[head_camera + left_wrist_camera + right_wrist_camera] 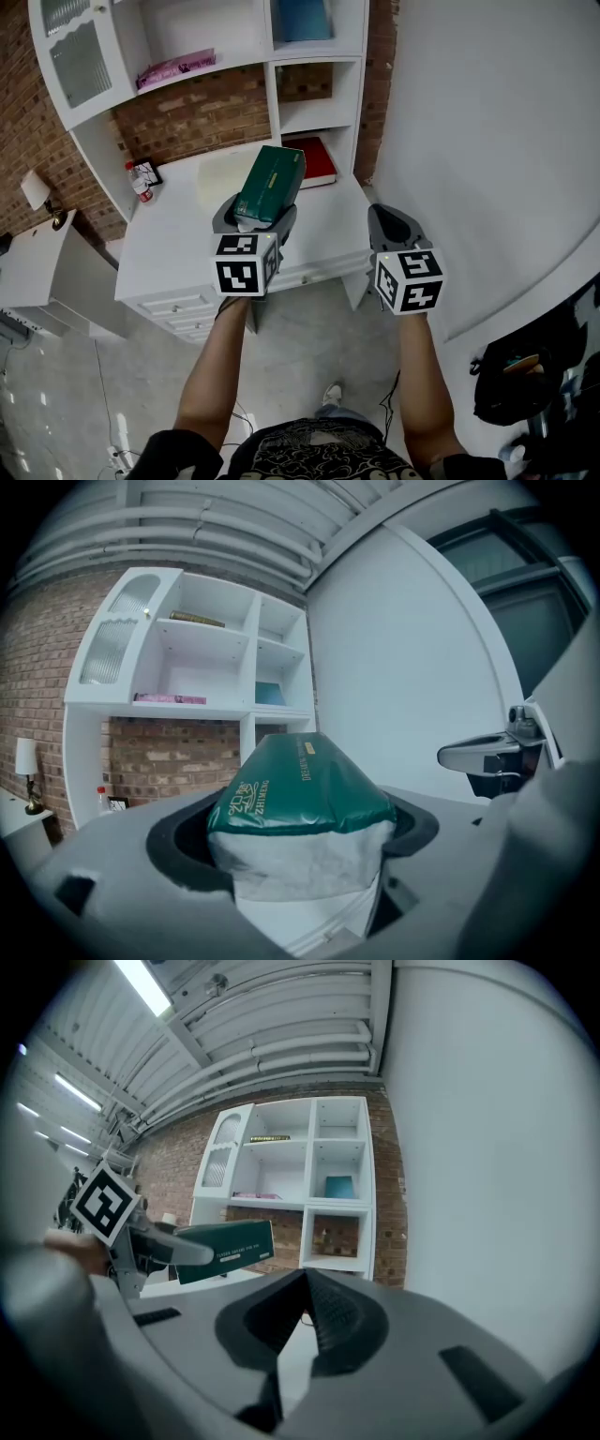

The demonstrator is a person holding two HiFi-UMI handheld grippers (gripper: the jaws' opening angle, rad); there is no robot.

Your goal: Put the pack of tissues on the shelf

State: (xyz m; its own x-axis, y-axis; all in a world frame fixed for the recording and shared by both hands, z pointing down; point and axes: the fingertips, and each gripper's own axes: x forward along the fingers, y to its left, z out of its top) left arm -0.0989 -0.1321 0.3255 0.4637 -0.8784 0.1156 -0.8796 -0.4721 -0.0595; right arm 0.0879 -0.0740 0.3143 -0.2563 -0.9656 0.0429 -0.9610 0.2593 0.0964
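The pack of tissues, dark green with white ends, is held out over the white desk, and my left gripper is shut on its near end. In the left gripper view the pack fills the space between the jaws and points at the white shelf unit. My right gripper hovers to the right of the desk, shut with nothing in it. In the right gripper view its jaws meet at the tips. That view also shows the pack to the left and the shelf unit ahead.
A red book lies at the back of the desk, under the shelf unit. A small bottle stands at the desk's left corner. A pink item and a blue item sit on shelves. A curved white wall rises at the right.
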